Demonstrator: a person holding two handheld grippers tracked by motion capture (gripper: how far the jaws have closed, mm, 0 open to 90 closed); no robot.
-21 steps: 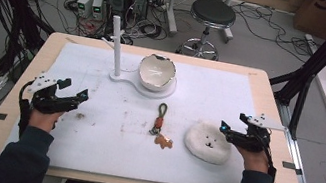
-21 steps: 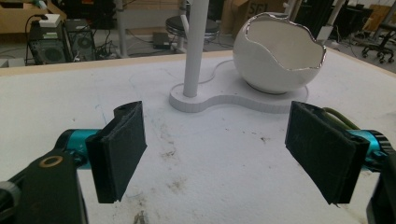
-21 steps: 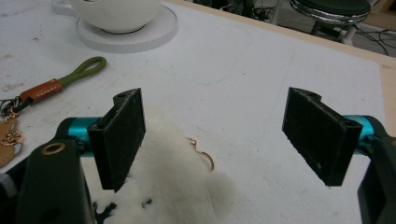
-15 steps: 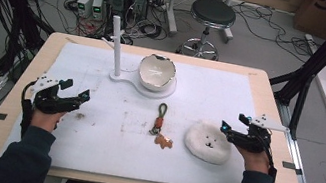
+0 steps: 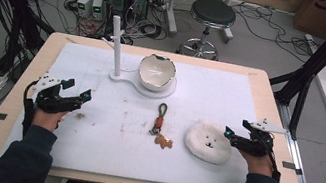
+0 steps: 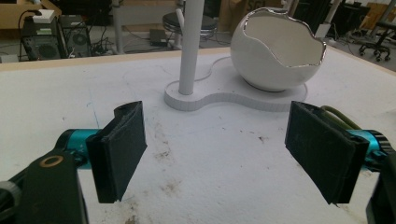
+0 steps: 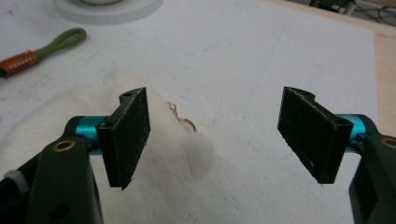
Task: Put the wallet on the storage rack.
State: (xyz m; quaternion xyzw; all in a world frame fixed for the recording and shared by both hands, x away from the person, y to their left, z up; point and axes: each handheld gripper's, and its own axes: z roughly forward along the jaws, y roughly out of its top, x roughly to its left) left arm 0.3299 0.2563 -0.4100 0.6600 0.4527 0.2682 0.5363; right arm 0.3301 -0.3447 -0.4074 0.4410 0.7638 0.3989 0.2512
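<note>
A person sits at a pale wooden worktop covered by a white, scuffed sheet, holding a two-jaw tool in each hand. Nothing has been picked up yet, so the work looks barely begun. The right tool hangs at about four o'clock on the worktop with its black padded jaws spread wide and empty, just beside the right edge of a fluffy white plush, a flat round cushion with a small stitched face; in the right gripper view one jaw sits over its soft pile near a thin copper-coloured ring. The left tool waits at about nine o'clock, jaws likewise wide and holding nothing, well apart from everything. Near the centre lies a keychain with an olive cord loop, an orange leather band and a small tan charm, untouched. At twelve o'clock stands a glossy white stand with a slim upright post, and on its base a ceramic bowl shaped like a cracked eggshell with a jagged, silver-edged rim. By my judgement, grasping and placing both remain to be done.
</note>
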